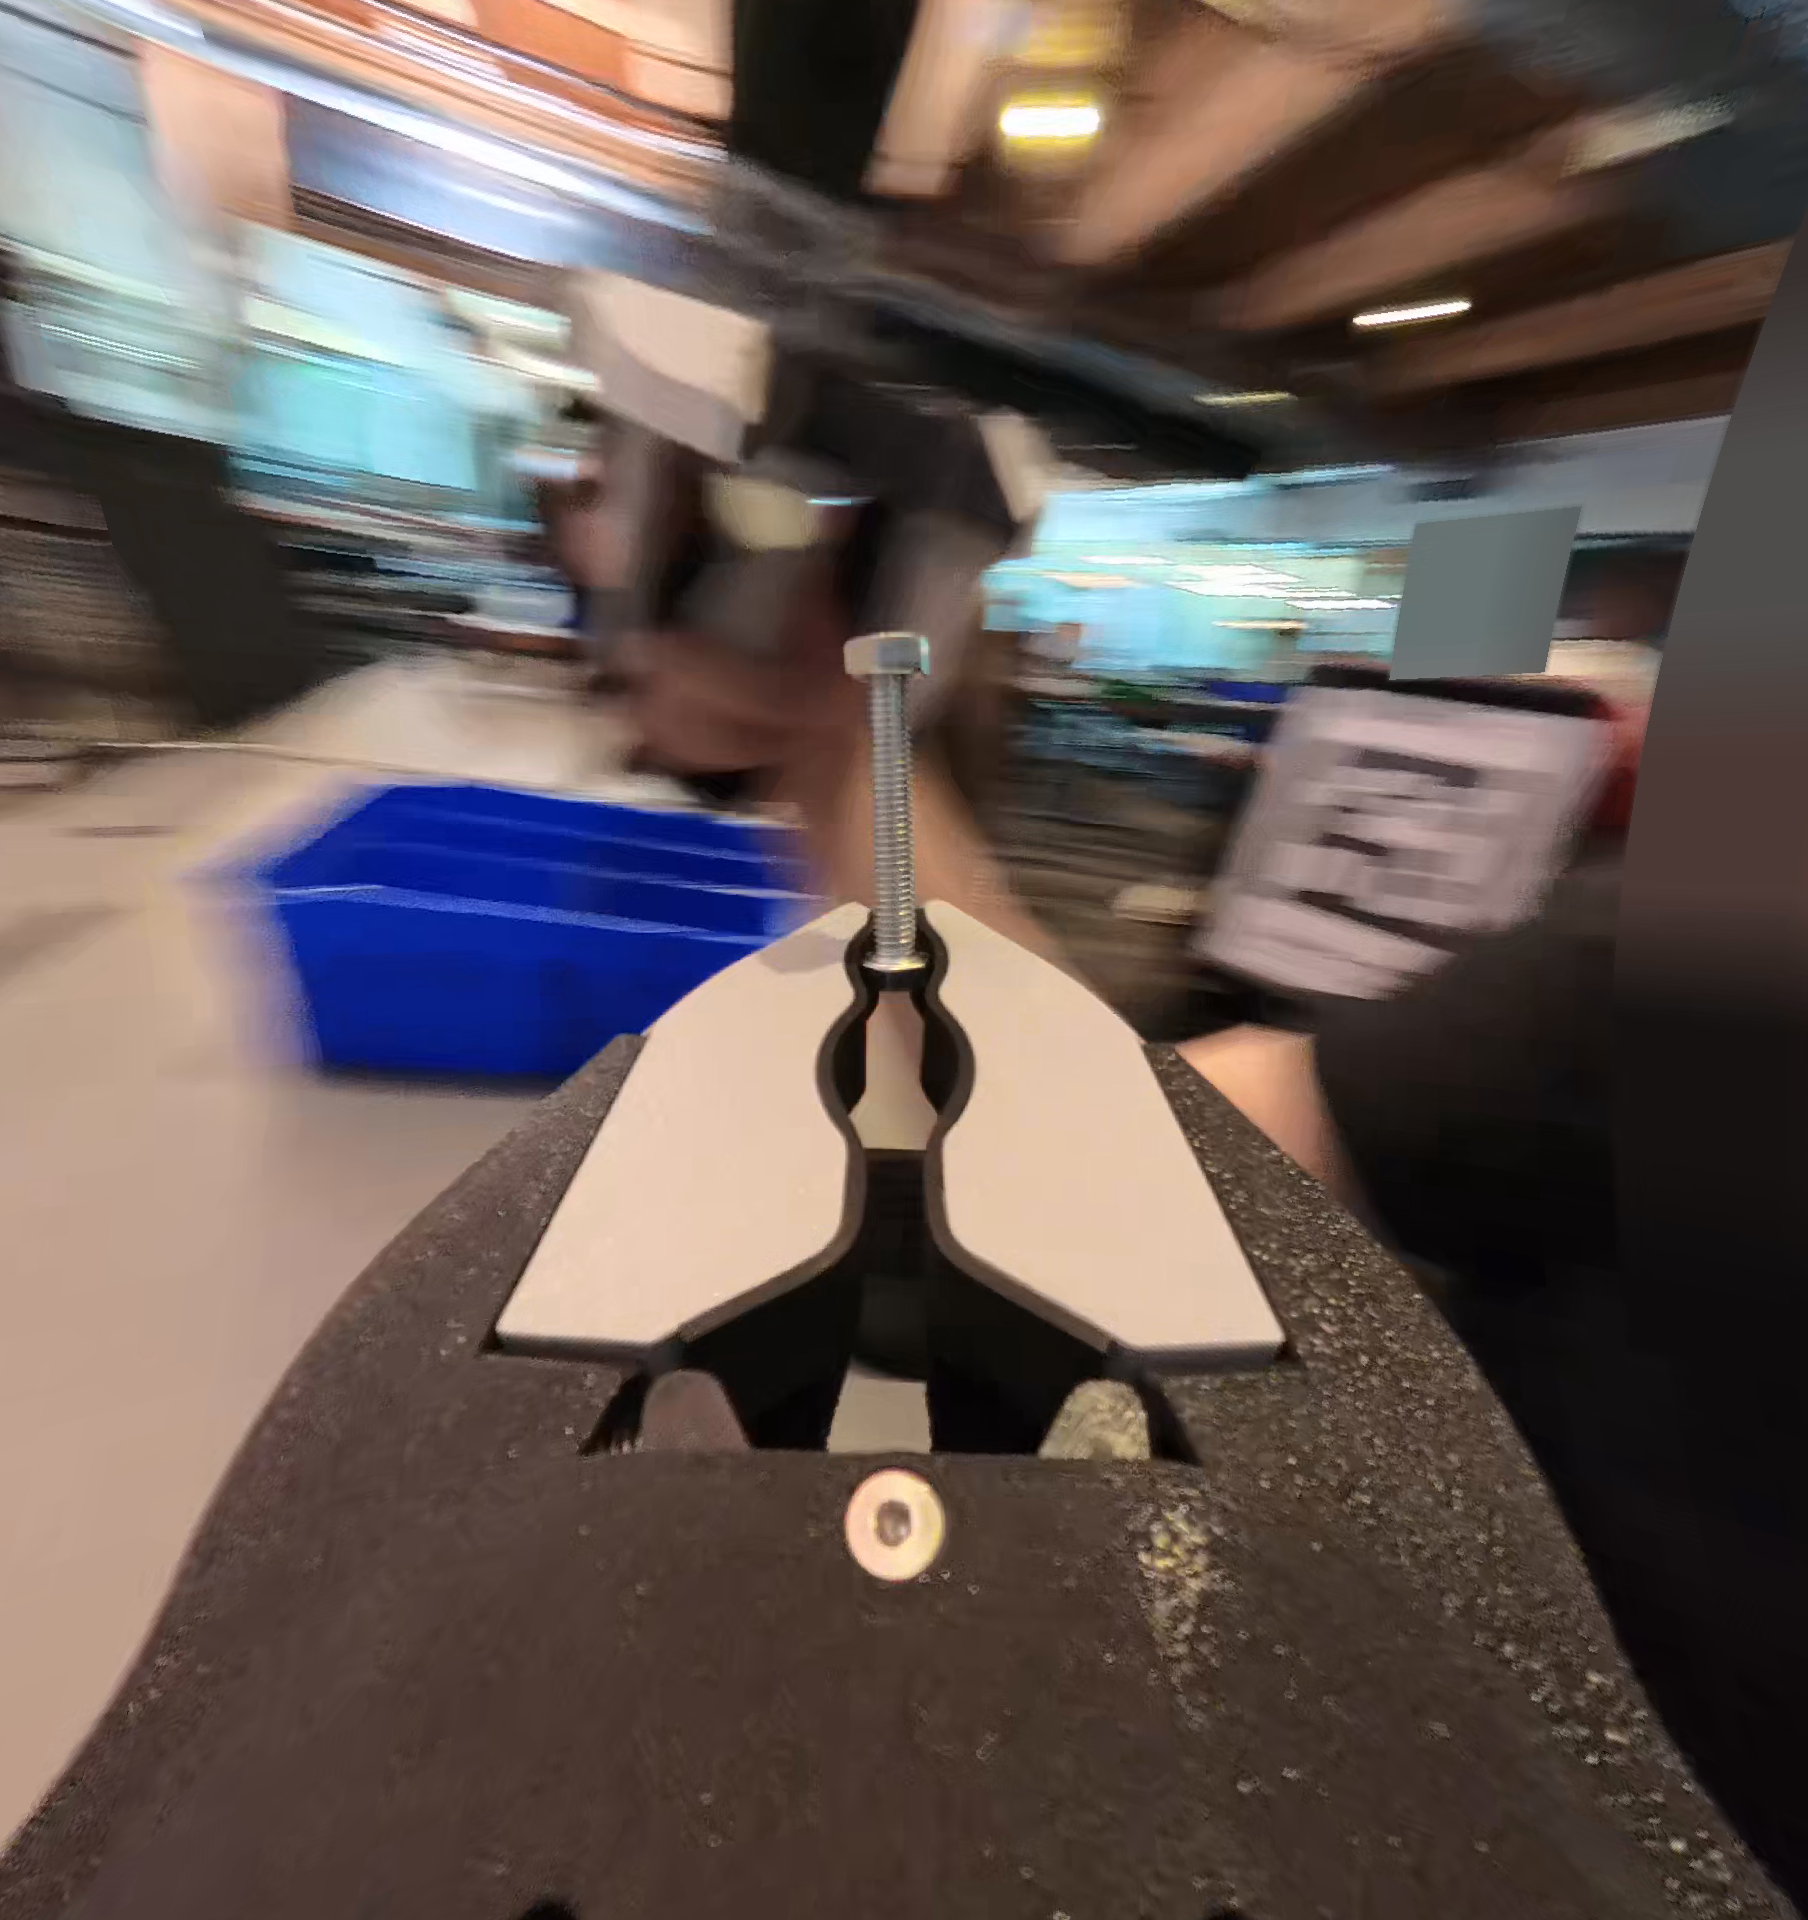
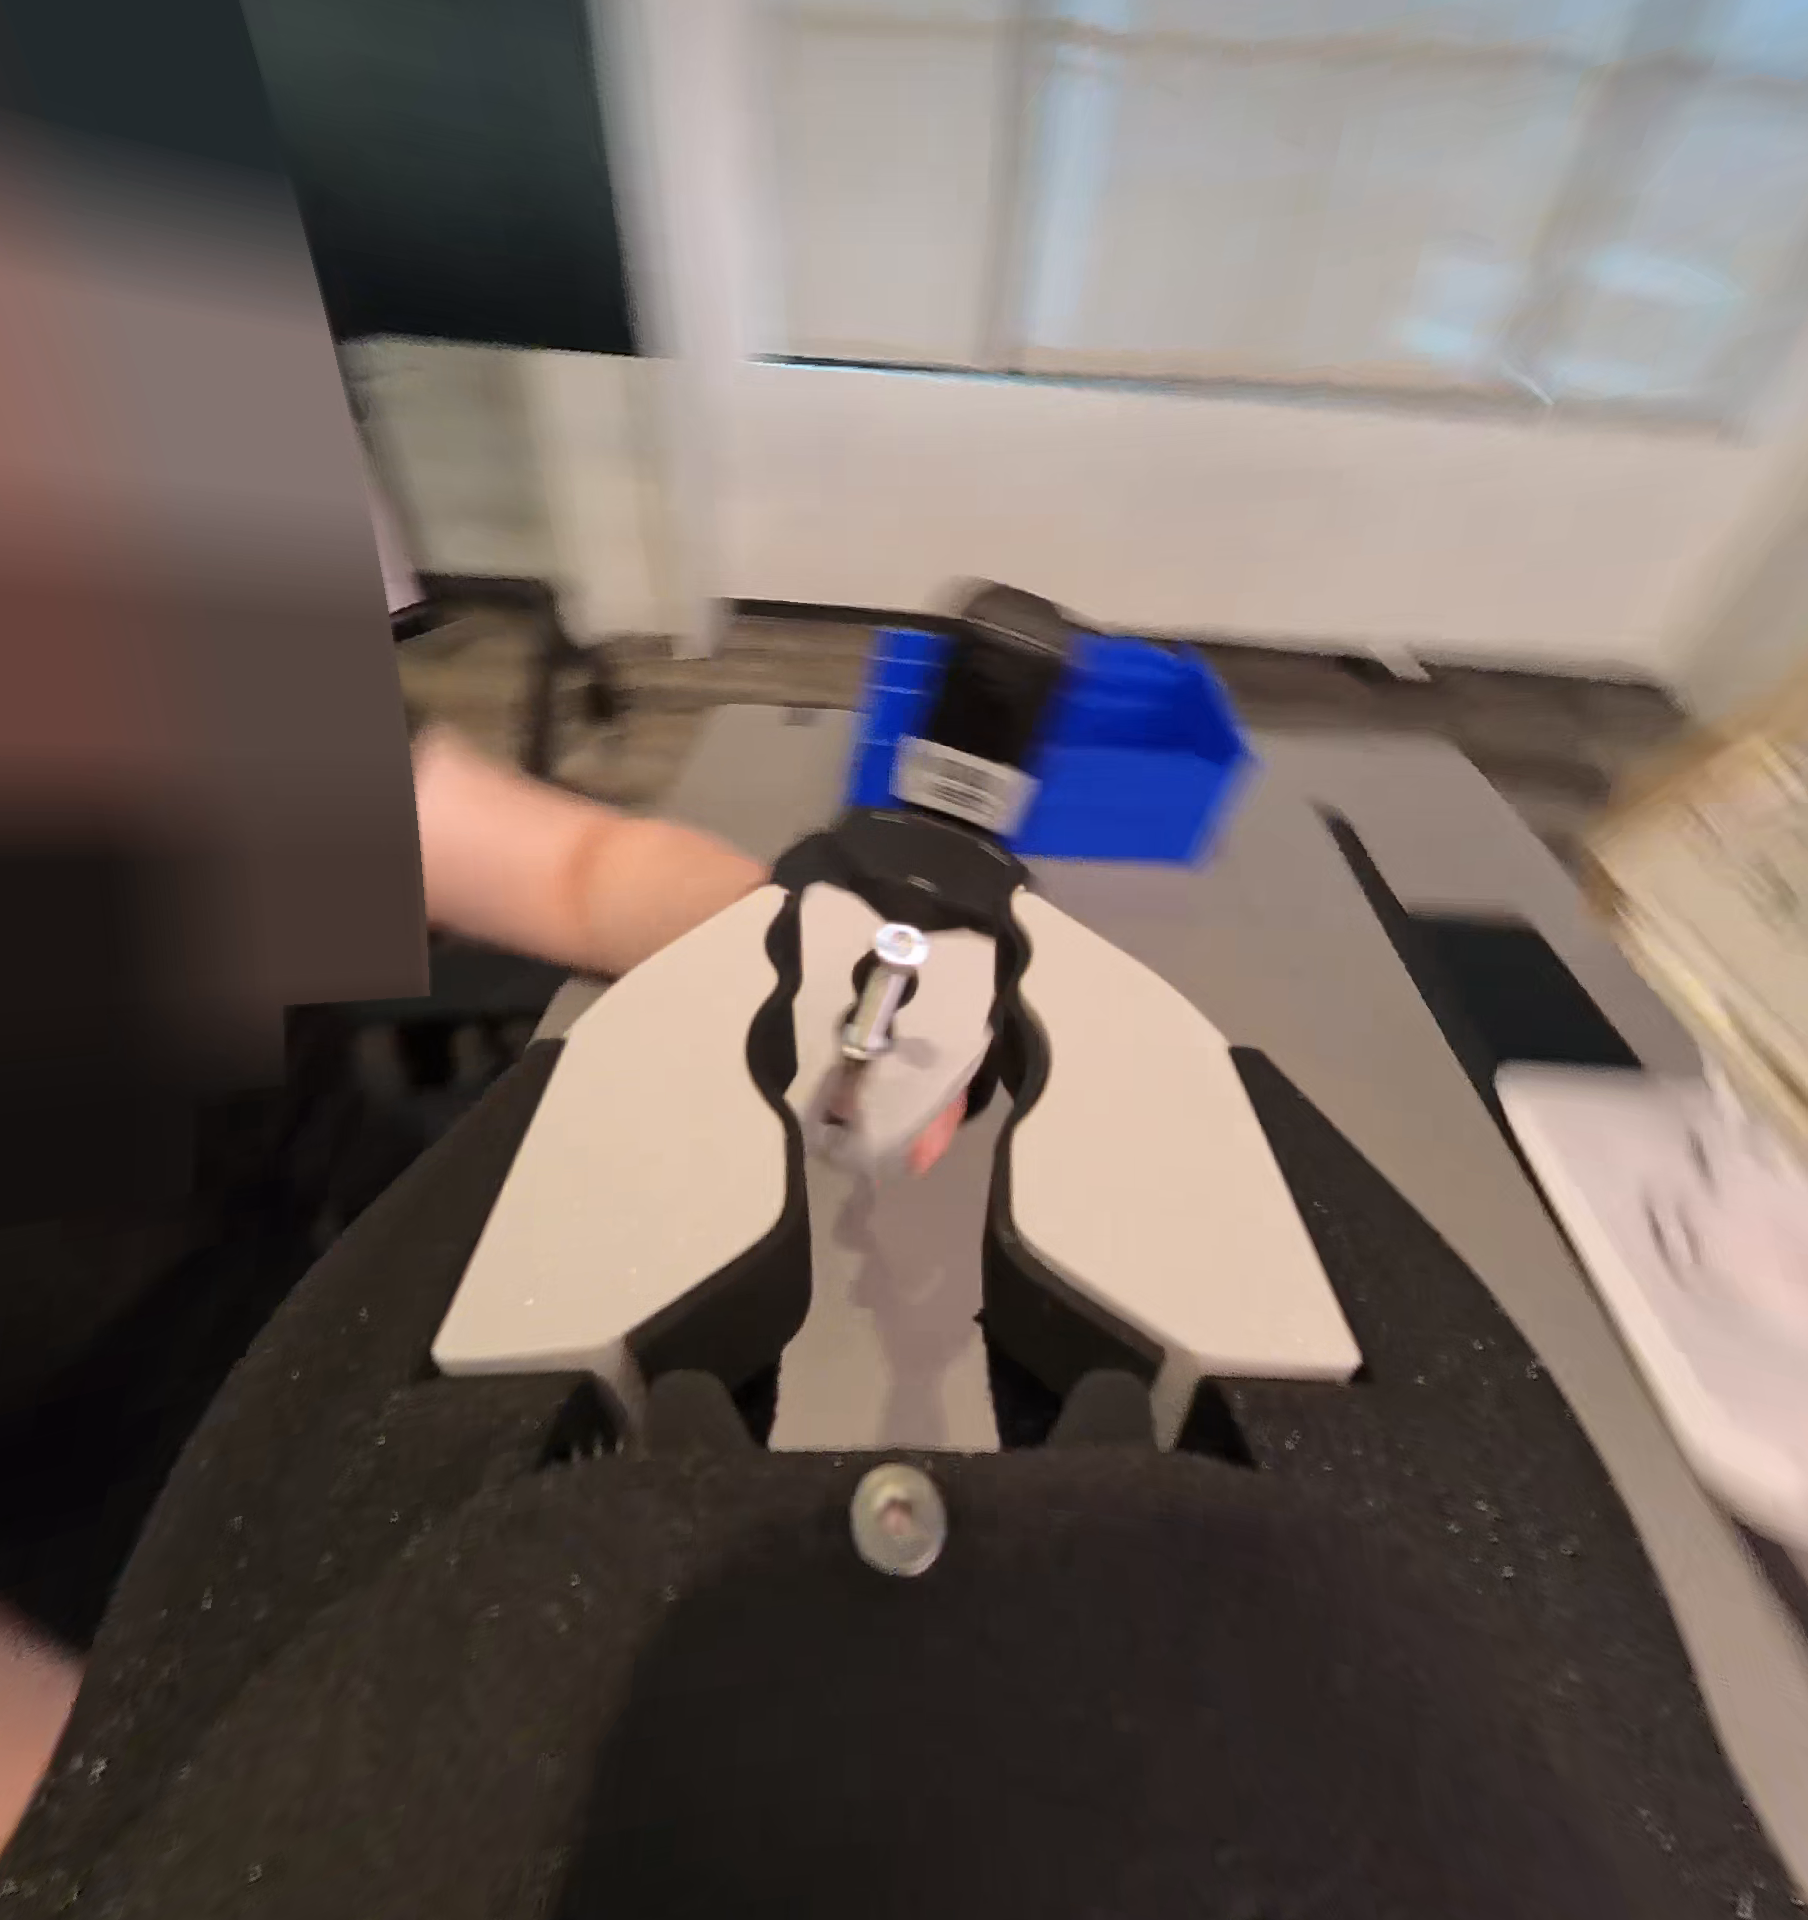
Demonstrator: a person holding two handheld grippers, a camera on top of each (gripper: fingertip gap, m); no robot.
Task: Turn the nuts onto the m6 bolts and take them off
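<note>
Left wrist view: black textured gripper body fills the foreground. Left gripper [image 1: 895, 940] clenched on the threaded end of a bolt [image 1: 892, 821], which stands out straight toward 12 o'clock, hex piece [image 1: 887, 655] at its far tip; cannot tell whether that is the bolt head or a nut. Blue bin [image 1: 505, 925] on the grey table [image 1: 100, 1143] at 10 o'clock, blurred. Right gripper [image 1: 734, 457] behind the bolt, heavily blurred.

Right wrist view: black gripper body nearest. Right gripper [image 2: 900, 914] released, fingers [image 2: 671, 1122] spread wide with nothing between them. Seen through the gap, the left gripper [image 2: 869, 1101] holds the bolt [image 2: 874, 1003], tip pointing at the camera. Blue bin [image 2: 1118, 758] at 1 o'clock. Forearm [image 2: 588, 873] at 10 o'clock.
</note>
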